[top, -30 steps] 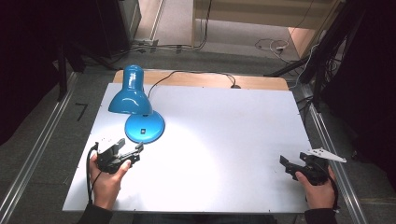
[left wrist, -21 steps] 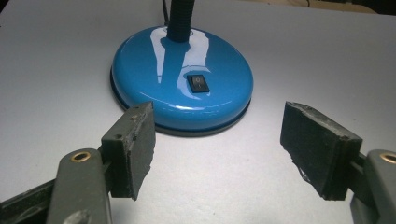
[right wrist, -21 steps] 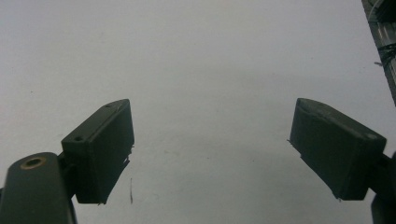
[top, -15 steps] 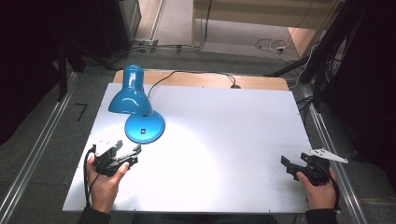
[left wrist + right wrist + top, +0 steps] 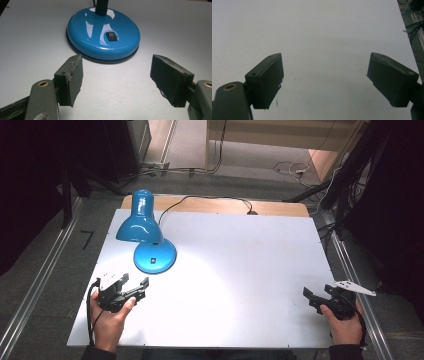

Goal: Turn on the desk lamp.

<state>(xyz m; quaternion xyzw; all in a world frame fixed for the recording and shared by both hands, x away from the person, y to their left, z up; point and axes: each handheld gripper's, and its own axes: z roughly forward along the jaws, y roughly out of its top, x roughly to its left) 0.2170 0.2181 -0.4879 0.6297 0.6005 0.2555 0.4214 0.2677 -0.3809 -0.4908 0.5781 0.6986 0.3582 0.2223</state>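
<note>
A blue desk lamp point(image 5: 141, 222) stands at the table's back left, its shade tilted down over its round base point(image 5: 155, 258) and casting a bright pool of light on the white tabletop. The glossy base point(image 5: 102, 35) has a small black switch point(image 5: 111, 36) on top. My left gripper point(image 5: 135, 281) is held open just in front of the base, with nothing between its fingers point(image 5: 72, 76). My right gripper point(image 5: 316, 293) is open and empty at the front right, over bare table point(image 5: 324, 37).
The white table point(image 5: 240, 250) has a wooden strip along its back edge, where the lamp's black cord point(image 5: 210, 200) runs off. Metal rails flank the table on both sides. Cables lie on the floor beyond.
My left gripper has drawn back a little from the lamp base toward the front edge. The right gripper has hardly moved.
</note>
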